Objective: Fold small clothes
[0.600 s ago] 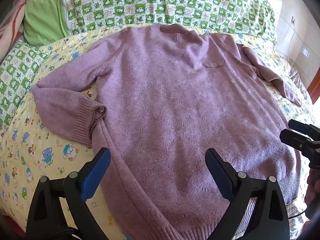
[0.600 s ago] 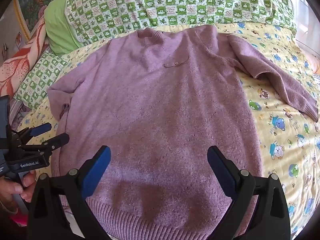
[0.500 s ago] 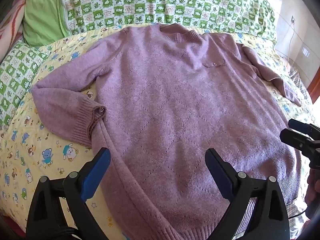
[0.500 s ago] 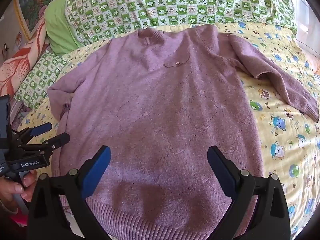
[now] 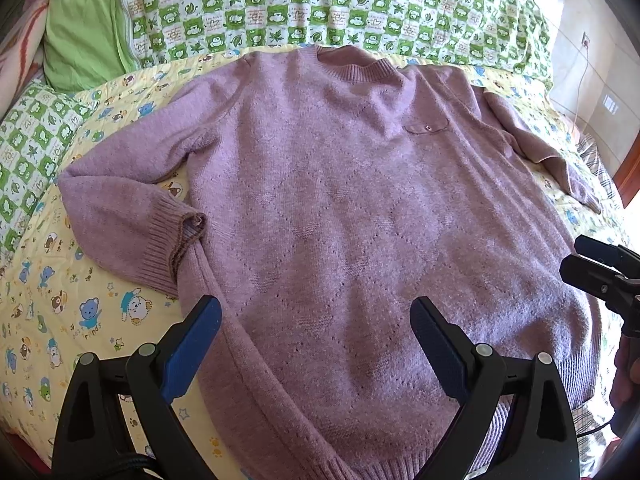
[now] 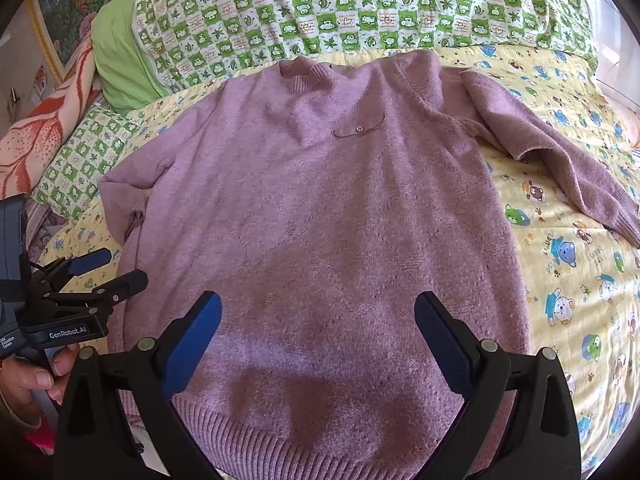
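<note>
Purple sweater (image 5: pixel 360 220) flat, collar pointing away

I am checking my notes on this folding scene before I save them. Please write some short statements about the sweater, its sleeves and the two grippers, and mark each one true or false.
1. The purple sweater lies spread out, front side up, on the yellow cartoon sheet. True.
2. The left gripper is shut on the hem. False: its jaws stand open and hold nothing.
3. The left sleeve is bent so that its cuff lies beside the body. True.
4. The sweater is already folded in half. False: no fold is made yet.
5. The right gripper is open above the lower part of the sweater. True.
</note>
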A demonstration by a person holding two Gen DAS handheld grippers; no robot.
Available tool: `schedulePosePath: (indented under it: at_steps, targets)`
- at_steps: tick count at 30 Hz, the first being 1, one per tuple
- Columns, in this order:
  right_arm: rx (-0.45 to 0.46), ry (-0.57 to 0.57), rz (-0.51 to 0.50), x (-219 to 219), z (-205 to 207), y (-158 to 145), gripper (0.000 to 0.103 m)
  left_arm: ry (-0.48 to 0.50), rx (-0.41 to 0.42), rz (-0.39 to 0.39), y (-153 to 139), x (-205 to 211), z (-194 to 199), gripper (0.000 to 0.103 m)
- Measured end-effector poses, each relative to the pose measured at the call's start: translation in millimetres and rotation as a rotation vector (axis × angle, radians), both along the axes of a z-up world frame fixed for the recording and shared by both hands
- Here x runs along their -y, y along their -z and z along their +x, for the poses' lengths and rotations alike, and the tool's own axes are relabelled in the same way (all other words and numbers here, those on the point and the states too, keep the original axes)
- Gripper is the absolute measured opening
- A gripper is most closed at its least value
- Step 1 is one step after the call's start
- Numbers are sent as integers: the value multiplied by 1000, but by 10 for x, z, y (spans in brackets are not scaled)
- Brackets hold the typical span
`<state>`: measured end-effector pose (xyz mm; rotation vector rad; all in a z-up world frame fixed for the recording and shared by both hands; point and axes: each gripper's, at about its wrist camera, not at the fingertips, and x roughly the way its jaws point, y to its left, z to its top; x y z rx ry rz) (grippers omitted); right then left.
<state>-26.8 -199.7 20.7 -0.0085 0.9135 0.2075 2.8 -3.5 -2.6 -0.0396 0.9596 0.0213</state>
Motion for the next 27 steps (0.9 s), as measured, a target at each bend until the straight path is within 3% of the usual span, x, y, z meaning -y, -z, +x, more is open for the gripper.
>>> schedulePosePath:
  at_steps: [9, 13, 27]
  targets:
    - [26, -15, -22, 6, -2, -3, 97, 1, -3, -11, 29, 4, 35, 96]
    - [-21, -15, -48, -29, 36, 10, 97, -3, -17, -15, 45, -8, 64, 96]
    - [-6, -17, -15, -1, 128, 19, 97, 1, -25, -13, 127, -30, 194, 96]
